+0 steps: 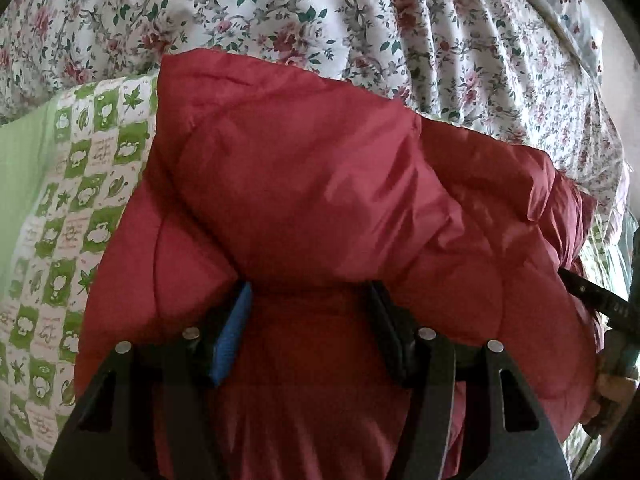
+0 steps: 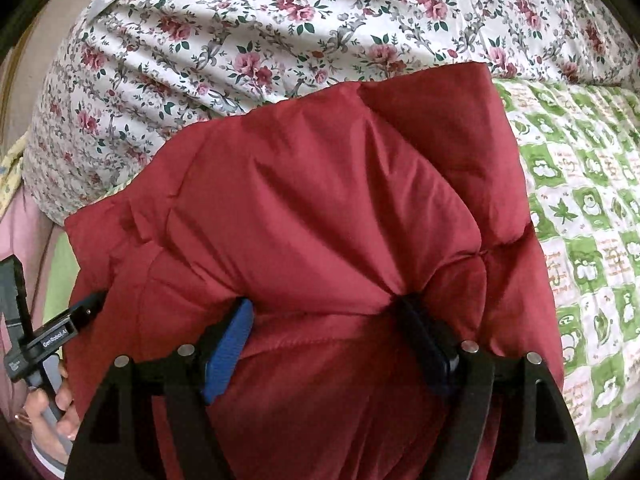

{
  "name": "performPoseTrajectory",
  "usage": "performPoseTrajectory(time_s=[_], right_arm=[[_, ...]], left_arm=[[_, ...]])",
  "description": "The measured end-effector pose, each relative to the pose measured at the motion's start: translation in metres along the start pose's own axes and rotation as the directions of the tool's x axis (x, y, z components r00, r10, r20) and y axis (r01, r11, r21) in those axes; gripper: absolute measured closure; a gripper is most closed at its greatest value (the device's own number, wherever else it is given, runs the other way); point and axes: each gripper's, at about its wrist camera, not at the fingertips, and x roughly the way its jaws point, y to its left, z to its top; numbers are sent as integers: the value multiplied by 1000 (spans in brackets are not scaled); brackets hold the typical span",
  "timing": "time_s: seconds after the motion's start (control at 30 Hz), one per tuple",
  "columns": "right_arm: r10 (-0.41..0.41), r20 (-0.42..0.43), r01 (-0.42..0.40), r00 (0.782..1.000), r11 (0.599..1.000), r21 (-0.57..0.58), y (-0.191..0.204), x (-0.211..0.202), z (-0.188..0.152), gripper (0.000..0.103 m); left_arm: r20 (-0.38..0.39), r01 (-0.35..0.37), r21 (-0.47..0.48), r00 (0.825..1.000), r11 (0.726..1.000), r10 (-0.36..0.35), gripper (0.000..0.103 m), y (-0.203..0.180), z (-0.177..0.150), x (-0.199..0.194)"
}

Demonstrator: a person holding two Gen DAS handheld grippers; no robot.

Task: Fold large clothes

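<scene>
A puffy dark red jacket (image 1: 312,184) lies bunched on the bed and fills the middle of both views. In the left wrist view my left gripper (image 1: 310,292) pinches a thick fold of it between the blue pad (image 1: 234,332) and the black pad (image 1: 388,332). My right gripper (image 2: 325,304) grips another thick fold of the red jacket (image 2: 320,200) in the same way. The fabric bulges out past both sets of fingertips. Each view shows the other gripper at its edge: the right one (image 1: 596,296) and the left one (image 2: 76,316), held by a hand (image 2: 48,408).
A white quilt with red roses (image 1: 320,12) is heaped behind the jacket. A green and white patterned sheet (image 1: 76,200) covers the bed beside it, seen on the right in the right wrist view (image 2: 584,220).
</scene>
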Motion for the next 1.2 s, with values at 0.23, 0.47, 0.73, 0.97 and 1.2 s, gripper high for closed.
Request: performPoseTrajectory(time_s=[0.23,0.47,0.73,0.97,1.2], right_arm=[[51,52,-51,997,999,17,-4,-17,-4,25],[58,88,-59,994,998,7,-1,-53,-17,25],[64,86,-64,994,998,-4,-4,-77,-35,25],[76,85,-77,994,997,16,-11,-87,-46,25],[79,89,-82,993,996,27,-16,-99,-55,25]], left_arm=[[4,45,-24,999,999,-45,44,9,-4,-25],[29,74,-36,997,997,-73,44,17,-13,-56],[39,104,-54,994,993,-102,44,26,-22,-69],[19,71,-29,997,997,-70,44,28,-26,-64],[-10,29,-62,1000,998,-29,42,44,-26,-39]])
